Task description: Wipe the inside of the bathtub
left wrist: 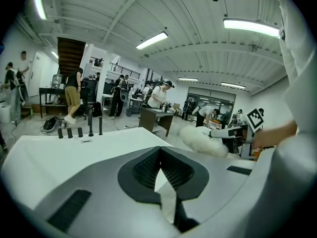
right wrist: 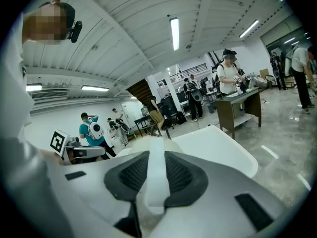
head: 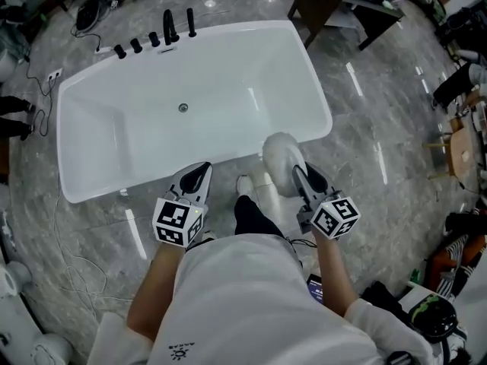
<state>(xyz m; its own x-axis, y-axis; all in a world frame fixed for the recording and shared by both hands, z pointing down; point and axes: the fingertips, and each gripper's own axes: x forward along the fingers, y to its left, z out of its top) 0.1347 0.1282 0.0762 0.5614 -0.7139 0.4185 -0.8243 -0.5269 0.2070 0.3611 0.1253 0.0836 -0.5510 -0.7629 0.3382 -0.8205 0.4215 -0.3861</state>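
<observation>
A white empty bathtub [head: 308, 90] lies in front of me, with a drain [head: 183, 107] in its floor. Just outside its near rim, my right gripper [head: 299, 172] is shut on the white handle strip [right wrist: 155, 170] of a fluffy white wiping pad [head: 280, 152], which hangs over the near right rim. The pad [left wrist: 204, 141] also shows in the left gripper view, beyond the tub [left wrist: 74, 152]. My left gripper [head: 199, 172] hovers by the near rim, left of the pad, its jaws shut with nothing held. In its own view the left gripper [left wrist: 159, 155] points across the tub.
Black tap fittings [head: 156, 36] stand on the tub's far left rim. A dark wooden table [head: 335, 2] is at the far right. Cables [head: 76, 272] run over the marble floor on the left. Bags and gear [head: 437, 310] crowd the right edge. Several people stand far off.
</observation>
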